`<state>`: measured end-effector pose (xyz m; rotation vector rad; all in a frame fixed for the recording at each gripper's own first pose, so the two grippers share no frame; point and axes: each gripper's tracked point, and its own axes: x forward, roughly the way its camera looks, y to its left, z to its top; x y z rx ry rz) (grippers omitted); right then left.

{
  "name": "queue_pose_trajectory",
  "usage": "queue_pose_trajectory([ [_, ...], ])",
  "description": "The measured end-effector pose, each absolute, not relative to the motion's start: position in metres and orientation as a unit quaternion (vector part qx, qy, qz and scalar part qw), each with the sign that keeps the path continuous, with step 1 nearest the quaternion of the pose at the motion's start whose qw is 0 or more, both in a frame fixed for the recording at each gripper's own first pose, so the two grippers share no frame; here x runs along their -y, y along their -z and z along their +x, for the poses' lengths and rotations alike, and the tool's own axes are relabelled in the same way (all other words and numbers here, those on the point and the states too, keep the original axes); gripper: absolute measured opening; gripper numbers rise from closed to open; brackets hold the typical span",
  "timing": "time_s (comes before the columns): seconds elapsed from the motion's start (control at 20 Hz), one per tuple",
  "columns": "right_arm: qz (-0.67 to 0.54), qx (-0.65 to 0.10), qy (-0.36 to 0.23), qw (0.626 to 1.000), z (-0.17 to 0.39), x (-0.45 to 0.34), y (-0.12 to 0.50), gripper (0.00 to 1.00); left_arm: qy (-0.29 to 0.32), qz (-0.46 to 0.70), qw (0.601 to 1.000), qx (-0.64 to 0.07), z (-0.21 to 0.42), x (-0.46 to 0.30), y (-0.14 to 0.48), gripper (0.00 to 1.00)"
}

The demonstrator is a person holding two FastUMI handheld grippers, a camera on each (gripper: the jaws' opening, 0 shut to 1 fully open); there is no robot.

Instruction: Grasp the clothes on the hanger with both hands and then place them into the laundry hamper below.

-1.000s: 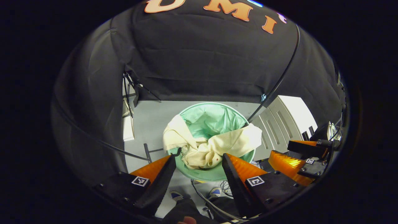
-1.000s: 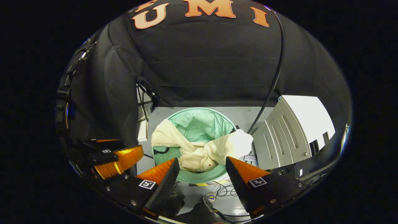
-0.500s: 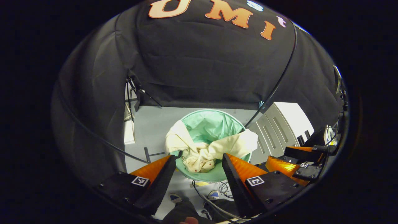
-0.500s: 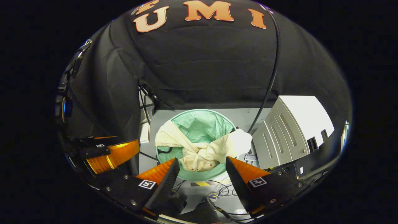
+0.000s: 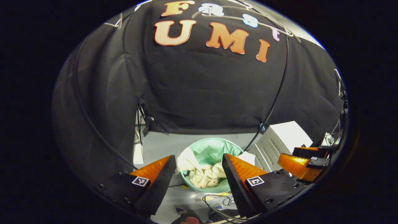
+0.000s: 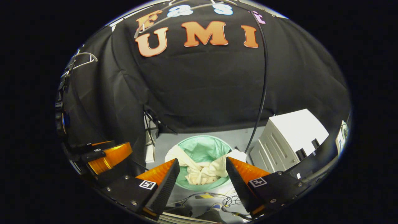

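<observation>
The cream clothes point(image 5: 203, 175) lie crumpled inside the round green laundry hamper point(image 5: 214, 148) on the grey floor, with parts draped over its rim on both sides. My left gripper point(image 5: 199, 156) hangs high above the hamper, open, with nothing between its orange fingers point(image 5: 152, 169). In the right gripper view the clothes point(image 6: 202, 172) and the hamper point(image 6: 202, 145) sit far below my right gripper point(image 6: 202, 159), which is also open and holds nothing. The right gripper point(image 5: 300, 161) appears at the left gripper view's right edge, the left gripper point(image 6: 107, 155) at the right gripper view's left edge.
A white cabinet point(image 6: 293, 133) stands right of the hamper. A black cable point(image 6: 262, 93) runs down the cloth wall to the floor. Loose cables point(image 6: 222, 199) lie on the floor near the hamper. A bare wire hanger point(image 6: 81, 59) hangs high at the left.
Both grippers have risen and tipped upward, still open. The hamper with the clothes now looks smaller and lower in both views; the clothes have not moved.
</observation>
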<state>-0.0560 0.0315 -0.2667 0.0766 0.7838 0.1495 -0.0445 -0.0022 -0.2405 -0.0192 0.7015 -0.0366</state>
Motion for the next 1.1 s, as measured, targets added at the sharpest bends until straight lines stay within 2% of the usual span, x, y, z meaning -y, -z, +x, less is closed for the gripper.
queue_pose_trajectory([
  [0.4, 0.054, -0.244, -0.058, 0.967, -0.021, -0.019, 0.124, 0.92, -0.012, -0.034, 0.98, -0.196, -0.028, -0.012, 0.105, 0.97],
  [0.5, 0.052, -0.204, -0.051, 0.976, -0.011, -0.007, 0.089, 0.92, -0.016, -0.038, 0.986, -0.162, -0.019, -0.018, 0.066, 1.0],
  [0.6, 0.04, -0.166, -0.04, 0.985, -0.002, 0.007, 0.059, 0.92, -0.025, -0.045, 0.992, -0.117, -0.017, -0.027, 0.03, 0.97],
  [0.65, 0.032, -0.152, -0.038, 0.987, 0.001, 0.014, 0.043, 0.92, -0.031, -0.046, 0.993, -0.1, -0.012, -0.034, 0.017, 1.0],
  [0.75, 0.022, -0.117, -0.028, 0.992, 0.01, 0.023, 0.013, 0.92, -0.043, -0.045, 0.995, -0.072, -0.011, -0.041, 0.003, 0.97],
  [0.8, 0.019, -0.1, -0.024, 0.994, 0.012, 0.027, -0.001, 0.92, -0.047, -0.045, 0.996, -0.058, -0.015, -0.043, -0.006, 1.0],
  [0.9, 0.015, -0.068, -0.016, 0.997, 0.012, 0.034, -0.027, 0.92, -0.053, -0.041, 0.997, -0.032, -0.022, -0.048, -0.027, 0.97],
  [0.95, 0.014, -0.051, -0.01, 0.999, 0.012, 0.041, -0.04, 0.92, -0.056, -0.039, 0.997, -0.021, -0.023, -0.053, -0.036, 1.0],
  [1.05, 0.016, -0.015, -0.001, 1.0, 0.009, 0.05, -0.065, 0.92, -0.057, -0.039, 0.998, -0.001, -0.025, -0.057, -0.051, 0.94],
  [1.1, 0.018, 0.0, 0.002, 1.0, 0.008, 0.053, -0.075, 0.92, -0.058, -0.04, 0.997, 0.006, -0.026, -0.058, -0.057, 0.96],
])
